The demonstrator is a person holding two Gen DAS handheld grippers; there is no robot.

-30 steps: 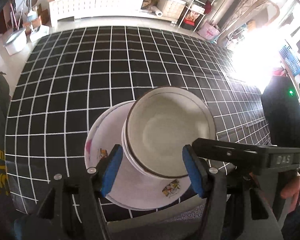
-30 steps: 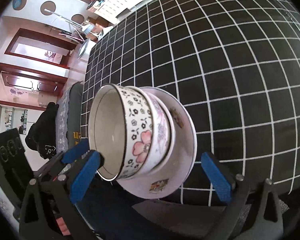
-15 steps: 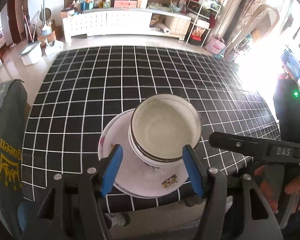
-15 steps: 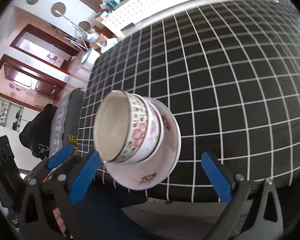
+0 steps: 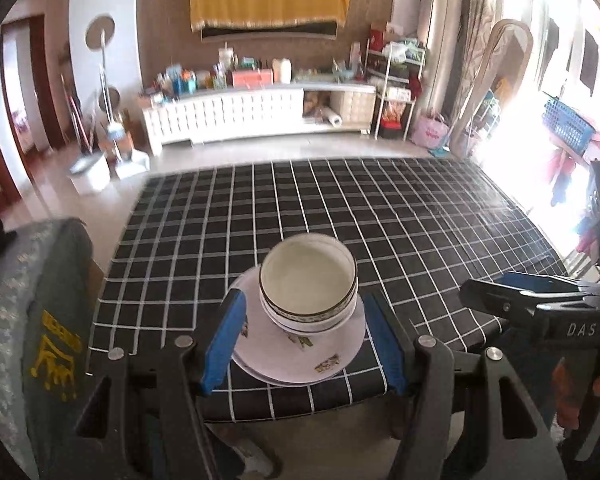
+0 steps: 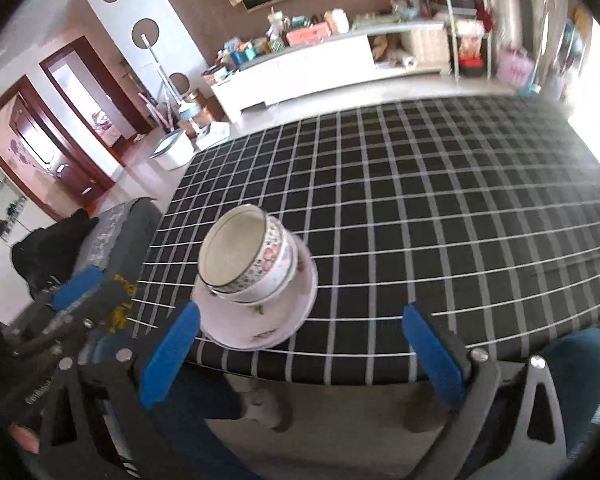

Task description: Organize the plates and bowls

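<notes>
left wrist view showed nested bowls point(image 5: 308, 280) stacked on plates point(image 5: 300, 354) near the worktop point(image 5: 420, 220) edge, compact for tidiness; left gripper point(image 5: 302, 344) and right gripper point(image 6: 300, 356) jaws released, empty.

The desk point(image 5: 400, 208) wears a black cloth with a white grid. Behind it, across a pale floor point(image 5: 260, 148), a long white cabinet point(image 5: 236, 114) (its top crowded with small things) stands against a brown wall point(image 5: 168, 20). Strong daylight enters from the window point(image 5: 540, 40) at right. Dark red door frames point(image 6: 80, 128) are at left.
</notes>
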